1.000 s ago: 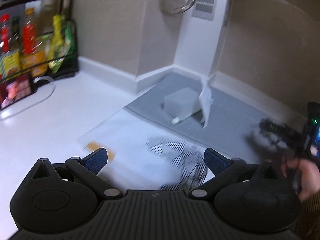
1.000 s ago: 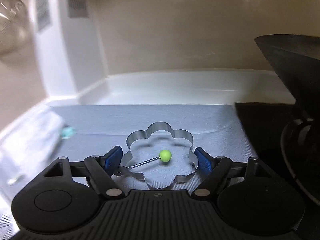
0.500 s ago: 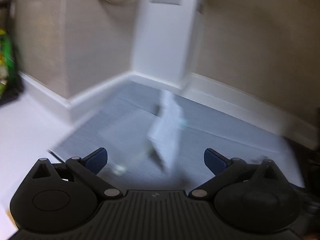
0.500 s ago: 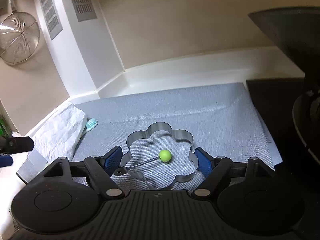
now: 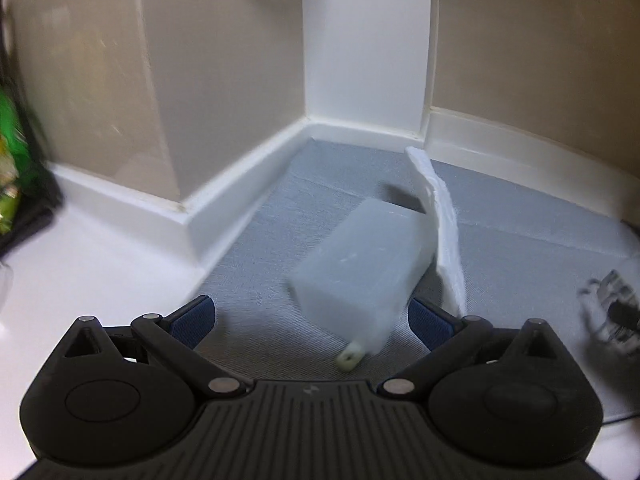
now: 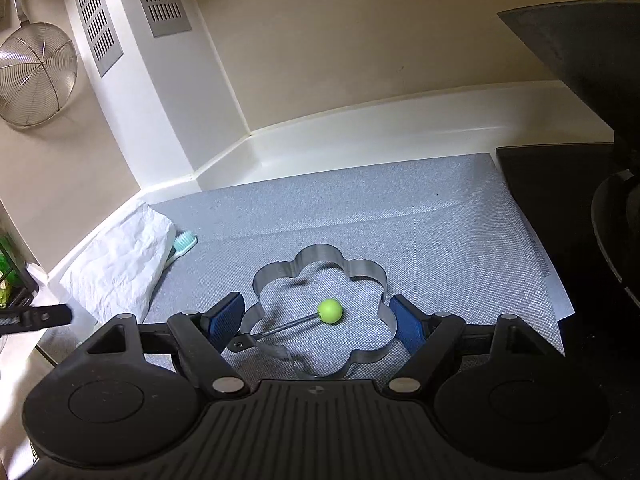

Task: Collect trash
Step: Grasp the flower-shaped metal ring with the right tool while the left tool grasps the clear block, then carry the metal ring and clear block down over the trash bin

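Observation:
A crumpled white paper towel [image 5: 440, 232] leans on a pale grey box [image 5: 360, 268] on the grey mat [image 5: 280, 220]. A toothbrush handle end [image 5: 350, 360] pokes out under the box. My left gripper [image 5: 310, 316] is open, its blue pads either side of the box's near corner and clear of it. In the right wrist view the same paper towel [image 6: 120, 264] lies by a teal toothbrush [image 6: 182, 244]. My right gripper [image 6: 316, 318] is shut on a flower-shaped metal ring [image 6: 320, 264] with a green ball handle [image 6: 330, 311].
White upstands and a white corner column [image 5: 364, 60] close off the mat at the back. A black stove top [image 6: 560, 208] and a dark pan [image 6: 616, 220] lie right of the mat. A wire strainer [image 6: 36, 80] hangs on the wall. Green packets [image 5: 8, 160] stand at the left.
The left gripper swept right from the plastic bag on the white counter, onto the mat and close up to the box and paper towel. The right view tilted; the ring stayed between its pads.

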`<state>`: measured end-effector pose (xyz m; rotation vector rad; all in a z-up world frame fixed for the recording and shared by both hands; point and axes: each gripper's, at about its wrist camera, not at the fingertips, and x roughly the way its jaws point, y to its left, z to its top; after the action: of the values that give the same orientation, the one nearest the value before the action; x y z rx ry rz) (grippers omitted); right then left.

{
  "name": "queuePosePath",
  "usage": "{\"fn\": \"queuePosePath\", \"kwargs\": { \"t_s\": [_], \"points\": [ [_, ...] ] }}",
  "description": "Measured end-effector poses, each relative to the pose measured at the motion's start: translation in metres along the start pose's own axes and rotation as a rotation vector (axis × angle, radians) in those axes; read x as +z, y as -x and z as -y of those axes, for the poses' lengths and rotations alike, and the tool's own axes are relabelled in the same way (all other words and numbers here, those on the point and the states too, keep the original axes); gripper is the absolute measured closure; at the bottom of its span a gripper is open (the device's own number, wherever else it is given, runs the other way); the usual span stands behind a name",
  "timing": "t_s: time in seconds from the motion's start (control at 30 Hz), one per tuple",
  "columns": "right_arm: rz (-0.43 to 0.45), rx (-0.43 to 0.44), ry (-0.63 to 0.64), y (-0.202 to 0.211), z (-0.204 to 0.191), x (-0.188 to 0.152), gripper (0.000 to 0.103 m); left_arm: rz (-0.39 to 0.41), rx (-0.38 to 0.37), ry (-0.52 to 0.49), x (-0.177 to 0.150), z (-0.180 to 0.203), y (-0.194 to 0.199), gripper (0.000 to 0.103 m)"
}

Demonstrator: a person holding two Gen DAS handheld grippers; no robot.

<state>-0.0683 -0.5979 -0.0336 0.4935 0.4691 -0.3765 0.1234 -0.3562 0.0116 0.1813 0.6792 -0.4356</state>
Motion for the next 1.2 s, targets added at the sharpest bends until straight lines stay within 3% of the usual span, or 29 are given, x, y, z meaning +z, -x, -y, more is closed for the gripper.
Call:
{"fn": "queuePosePath", "kwargs": {
  "t_s": [0.17,0.2,0.23,0.3,0.57,0.7,0.87,1.03,1.2],
  "points": [
    [-0.001,0.003,-0.004,-0.001,0.001,0.001,0.022,-0.033,-0.036,0.047,0.017,0.008,-0.023,0.001],
    [0.0,0.004,-0.005,-0.001,0.001,0.001,0.022,-0.04,-0.047,0.062,0.02,0.009,-0.025,0.004],
    [0.0,0.004,-0.005,-0.001,0.0,0.001,0.022,-0.047,-0.054,0.066,0.021,0.012,-0.026,0.02],
    [0.0,0.004,-0.005,-0.002,0.0,0.001,0.022,-0.056,-0.087,0.081,0.024,0.017,-0.024,0.023],
    [0.01,-0.011,-0.015,-0.001,0.002,0.0,0.022,0.029,-0.254,-0.044,0.017,0.08,0.024,0.029],
    [0.044,-0.079,-0.034,0.003,0.006,0.002,0.022,0.057,-0.205,-0.062,0.01,0.085,0.037,0.029],
    [0.048,-0.059,-0.034,0.004,0.006,0.001,0.022,0.083,-0.142,0.022,0.008,0.045,0.063,0.03],
    [0.099,-0.005,-0.024,0.012,0.002,0.0,0.022,0.152,-0.077,0.093,-0.012,0.009,0.128,0.031],
    [0.183,0.082,0.006,0.026,-0.006,-0.001,0.022,0.187,-0.003,0.156,-0.058,-0.023,0.207,0.032]
  ]
}}
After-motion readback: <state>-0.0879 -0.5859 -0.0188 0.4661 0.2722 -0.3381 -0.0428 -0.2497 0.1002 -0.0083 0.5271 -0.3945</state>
